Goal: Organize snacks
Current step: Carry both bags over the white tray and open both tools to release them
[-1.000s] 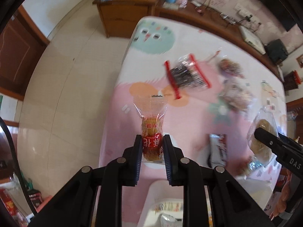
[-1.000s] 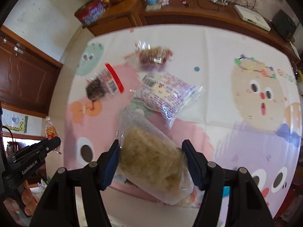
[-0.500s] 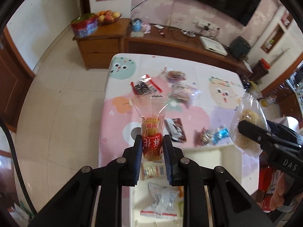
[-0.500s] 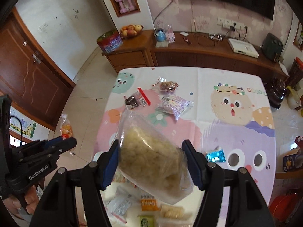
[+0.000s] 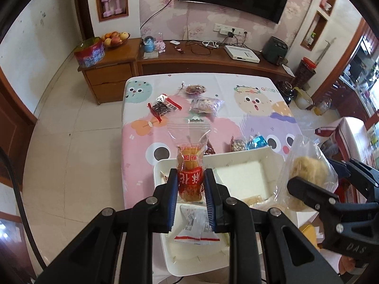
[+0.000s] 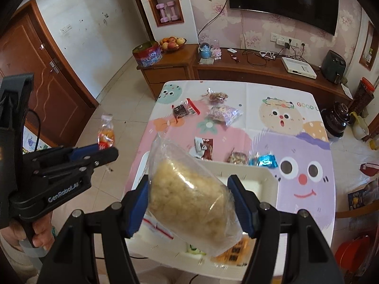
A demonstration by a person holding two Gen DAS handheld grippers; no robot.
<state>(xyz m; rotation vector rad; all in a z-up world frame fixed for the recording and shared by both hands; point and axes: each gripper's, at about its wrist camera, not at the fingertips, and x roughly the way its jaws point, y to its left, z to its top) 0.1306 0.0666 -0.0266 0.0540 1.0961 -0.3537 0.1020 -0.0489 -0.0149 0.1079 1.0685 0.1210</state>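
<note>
Both claws clamp bags above the white plastic tray (image 5: 265, 156) — left gripper (image 5: 191, 187) a red-labelled orange snack packet (image 5: 190, 177), right gripper (image 6: 191, 201) a clear puffed-snack bag (image 6: 189, 194) — either could slip and miss.

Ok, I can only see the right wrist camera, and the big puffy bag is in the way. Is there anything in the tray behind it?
Observer: Yes. The left wrist view shows a white packet with a red edge lying in the white tray, behind your puffy bag.
Operator: Is the tray all full?
Observer: No. Its far section is bare white.
Operator: How is the little orange snack being held?
Observer: The left hand-held gripper is shut across its red label, and the clear top of the little orange snack sticks out past the fingertips.
</note>
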